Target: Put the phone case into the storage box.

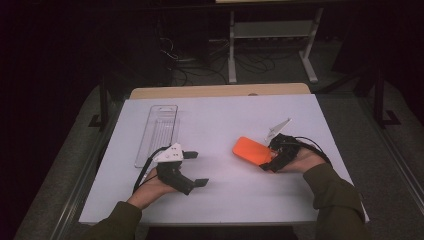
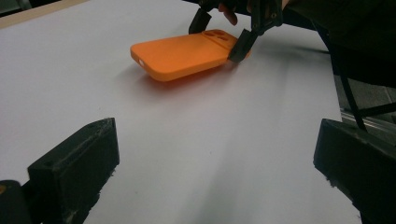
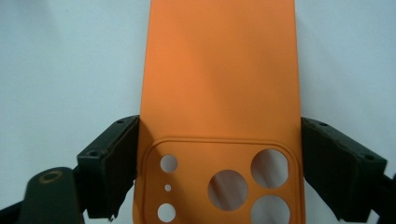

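Lying on the right half of the white desk (image 1: 220,117), toward the near edge: an orange phone case (image 1: 249,149), back side up, camera holes showing. Pinched by the right tongs (image 1: 268,156) at the end with the holes, one black pad pressed on each long side, seen close up in the right gripper view. Far end of the case pointing away from the right hand (image 1: 300,161) and toward the middle of the desk. Hard to tell whether the case lies flat or tips up a little at the held end. On the left half, the left tongs (image 1: 196,169) spread wide, nothing between them, held low over the desk in the left hand (image 1: 150,192) and aimed across at the case. Well apart from the case. Just behind the left tongs, a long clear plastic tray (image 1: 159,131), lying flat and running away toward the back edge. Green sleeves on both arms, coming in from the near side. Dark floor, cables and a white frame beyond the desk.
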Demonstrator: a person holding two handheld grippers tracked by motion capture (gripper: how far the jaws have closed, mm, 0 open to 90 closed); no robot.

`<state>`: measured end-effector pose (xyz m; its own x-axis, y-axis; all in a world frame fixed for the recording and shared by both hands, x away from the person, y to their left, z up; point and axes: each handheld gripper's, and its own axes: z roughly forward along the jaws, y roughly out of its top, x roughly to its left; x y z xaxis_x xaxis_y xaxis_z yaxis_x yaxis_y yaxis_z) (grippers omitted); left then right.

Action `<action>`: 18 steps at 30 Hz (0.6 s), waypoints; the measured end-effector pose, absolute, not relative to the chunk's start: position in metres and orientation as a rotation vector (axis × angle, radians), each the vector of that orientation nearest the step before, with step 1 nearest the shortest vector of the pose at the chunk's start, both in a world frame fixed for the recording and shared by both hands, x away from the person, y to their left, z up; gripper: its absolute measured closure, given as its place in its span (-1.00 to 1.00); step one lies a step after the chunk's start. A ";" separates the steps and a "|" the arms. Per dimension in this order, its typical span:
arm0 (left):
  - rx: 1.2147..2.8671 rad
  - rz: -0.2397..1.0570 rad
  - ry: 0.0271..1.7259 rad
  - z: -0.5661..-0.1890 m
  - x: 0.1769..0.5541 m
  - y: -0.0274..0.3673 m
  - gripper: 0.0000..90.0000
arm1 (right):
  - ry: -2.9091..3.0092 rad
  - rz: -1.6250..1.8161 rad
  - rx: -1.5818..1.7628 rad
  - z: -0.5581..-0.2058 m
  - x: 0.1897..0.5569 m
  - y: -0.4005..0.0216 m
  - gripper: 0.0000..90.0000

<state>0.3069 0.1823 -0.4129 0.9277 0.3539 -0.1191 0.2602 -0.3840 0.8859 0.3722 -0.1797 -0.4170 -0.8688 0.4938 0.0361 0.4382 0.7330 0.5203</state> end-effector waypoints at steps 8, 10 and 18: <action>1.989 0.106 0.443 -0.413 0.307 0.182 -1.00 | 2.821 0.830 0.753 -0.409 0.372 -0.180 -0.65; 1.993 0.107 0.442 -0.413 0.307 0.182 -1.00 | 2.815 0.832 0.748 -0.406 0.371 -0.180 -0.65; 1.992 0.107 0.436 -0.413 0.308 0.183 -1.00 | 2.800 0.854 0.732 -0.397 0.369 -0.182 -0.65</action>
<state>0.3077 0.1825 -0.4125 0.9297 0.3498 -0.1158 0.2562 -0.3880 0.8853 0.3691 -0.1824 -0.3969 -0.8751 0.4834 0.0218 0.4132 0.7231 0.5535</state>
